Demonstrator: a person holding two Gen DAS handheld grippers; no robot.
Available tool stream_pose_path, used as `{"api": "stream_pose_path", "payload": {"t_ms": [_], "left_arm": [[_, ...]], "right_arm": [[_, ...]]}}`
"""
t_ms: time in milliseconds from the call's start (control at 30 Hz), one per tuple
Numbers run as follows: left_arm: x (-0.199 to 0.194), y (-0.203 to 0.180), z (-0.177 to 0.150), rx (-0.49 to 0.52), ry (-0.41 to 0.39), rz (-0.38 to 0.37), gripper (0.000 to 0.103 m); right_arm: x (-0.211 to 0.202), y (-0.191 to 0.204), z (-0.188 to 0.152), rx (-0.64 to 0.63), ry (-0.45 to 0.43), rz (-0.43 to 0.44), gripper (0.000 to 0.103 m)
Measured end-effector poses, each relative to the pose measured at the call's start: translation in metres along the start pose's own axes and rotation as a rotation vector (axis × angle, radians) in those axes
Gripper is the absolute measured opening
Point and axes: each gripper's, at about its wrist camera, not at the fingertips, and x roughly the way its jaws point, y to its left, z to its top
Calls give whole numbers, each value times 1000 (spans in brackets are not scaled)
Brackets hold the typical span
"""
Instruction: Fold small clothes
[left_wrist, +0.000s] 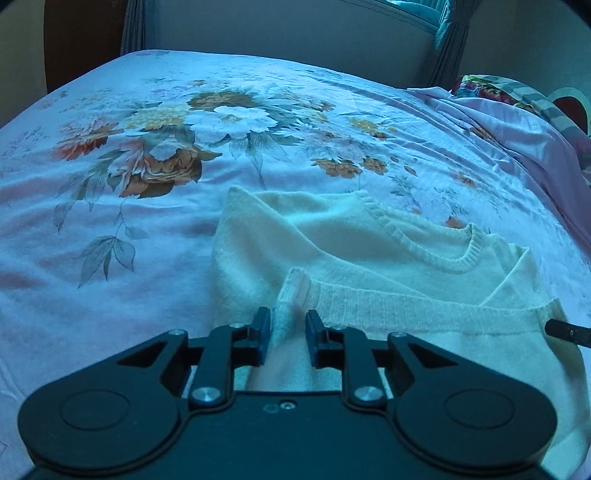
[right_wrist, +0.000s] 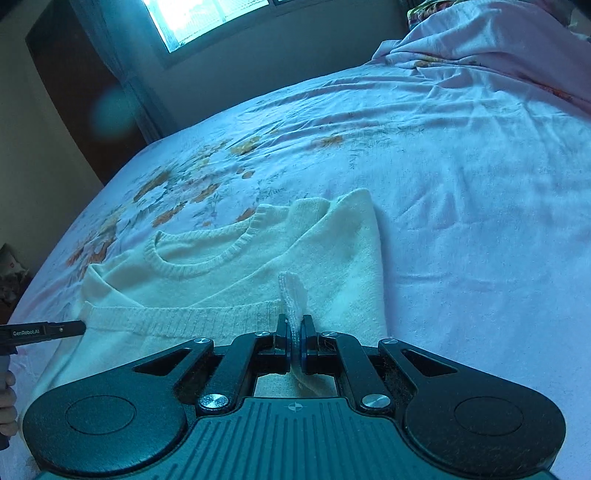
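Flowers cover the pink sheet on the bed (left_wrist: 110, 229), and a window (right_wrist: 207, 18) glows on the far wall.

On the left, the left tool (left_wrist: 288, 328) has its jaws a little way apart. A bunched bit of the sweater (left_wrist: 332, 236) sits between them, but the pads do not press on it, so it looks let go.

The cream sweater lies in the middle of the bed. Its bottom edge (left_wrist: 399, 302) is brought up and lies just below the neck hole (left_wrist: 436, 251), so the sweater is folded in half. The sleeves look tucked under already, but I can't be sure.

On the right, the right tool (right_wrist: 294, 332) is squeezed tight on its corner of the bottom edge and needs to let go too. After that, maybe one more fold to make it small, and some smoothing.

Small white letters on the left tool, seen from the right camera, say "GenRobot.AI" (right_wrist: 27, 333).
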Motion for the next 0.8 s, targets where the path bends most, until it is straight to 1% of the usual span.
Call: {"api": "stream_pose_path", "payload": {"t_ms": [67, 100, 133, 167, 233, 300, 333, 367, 400, 433, 500, 533, 567, 600, 633, 733, 800], "left_arm": [[-2, 0, -1, 17, 6, -25, 34], [-1, -2, -1, 31, 10, -35, 37], [-1, -4, -1, 45, 13, -38, 42], [1, -7, -1, 59, 19, -40, 46], [6, -11, -2, 75, 25, -29, 46], [8, -12, -4, 67, 19, -27, 41], [7, -12, -5, 63, 17, -23, 35], [8, -12, -5, 64, 23, -24, 21], [8, -11, -6, 67, 26, -19, 15], [8, -11, -7, 71, 24, -12, 11], [7, -9, -7, 70, 21, -7, 7], [6, -9, -7, 66, 19, -6, 5], [5, -9, -7, 64, 14, -3, 4], [4, -10, -6, 68, 5, 6, 4], [1, -12, -7, 73, -6, 14, 3], [-11, -16, -4, 79, -56, 14, 3], [-22, -16, 2, 62, -94, -3, 3]], "right_arm": [[-2, -2, 2, 0, 6, 9, 4], [-3, -3, 2, -1, 13, 15, 4], [-3, -2, 3, -6, 18, 9, 4], [-3, -2, 4, -12, 20, 6, 4], [-2, -3, 4, -18, 24, -6, 5], [-1, -5, 4, -11, 30, -1, 11], [-1, -5, 4, -10, 33, 12, 22], [-1, -4, 4, -16, 35, 20, 36], [-1, -3, 4, -25, 33, 26, 41], [-2, 0, 4, -41, 27, 26, 42], [-1, 7, 4, -85, 15, -7, 42], [1, 9, 4, -95, 20, -13, 39], [3, 10, 4, -100, 27, -20, 21], [4, 11, 3, -107, 37, -27, 10], [6, 13, 2, -125, 41, -46, 4], [2, 14, -1, -143, 30, -27, 3], [-9, 19, 2, -162, -7, -9, 3]]}}
